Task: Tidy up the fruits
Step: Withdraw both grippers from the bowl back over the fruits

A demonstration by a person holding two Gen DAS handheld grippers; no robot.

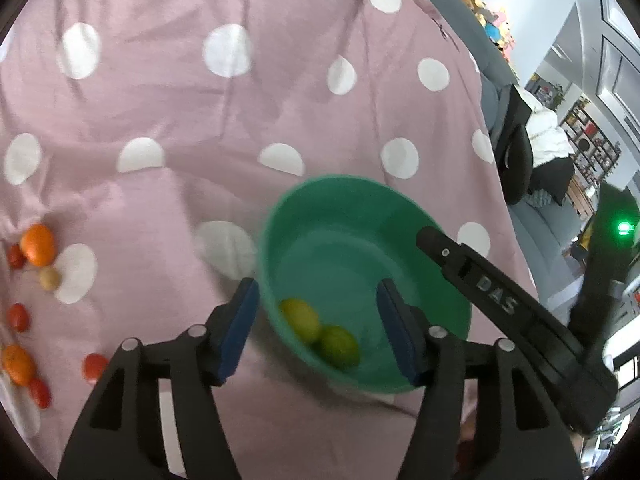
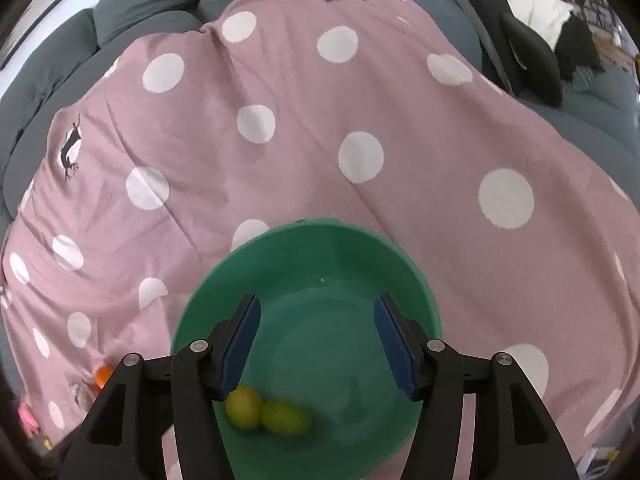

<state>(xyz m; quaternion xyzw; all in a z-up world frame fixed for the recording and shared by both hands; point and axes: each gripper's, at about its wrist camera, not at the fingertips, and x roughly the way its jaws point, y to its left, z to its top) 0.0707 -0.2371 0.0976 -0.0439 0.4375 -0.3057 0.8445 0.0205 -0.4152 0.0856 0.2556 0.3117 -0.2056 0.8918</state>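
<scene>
Fruit first: two small round yellow-green citrus fruits (image 2: 266,410) lie touching each other at the bottom of a green plastic bowl (image 2: 304,236), against its near wall. The bowl sits on a pink bedspread with white polka dots (image 2: 280,80), draped over a grey sofa (image 2: 132,12).

Right hand-held gripper (image 2: 316,340) hangs over the bowl, blue pads spread apart, nothing between them. Left hand-held gripper (image 1: 316,328) likewise spread and empty, one finger outside the bowl's rim, the other above its inside. In the left wrist view the right tool's black body crosses the bowl's far edge.

Well off to the left on the bedspread: loose orange round fruits (image 1: 38,244), small red tomato-like fruits (image 1: 18,317), one small tan fruit (image 1: 49,278). These look unsorted yet.

Judgement: the drop into the bowl looks done; next step is likely a fetch from that left cluster. To do it well, lift clear of the rim before swinging, so the bowl is not tipped on soft cloth. Approach one fruit from above, jaws straddling it, and close gently, as round fruit rolls on fabric.
</scene>
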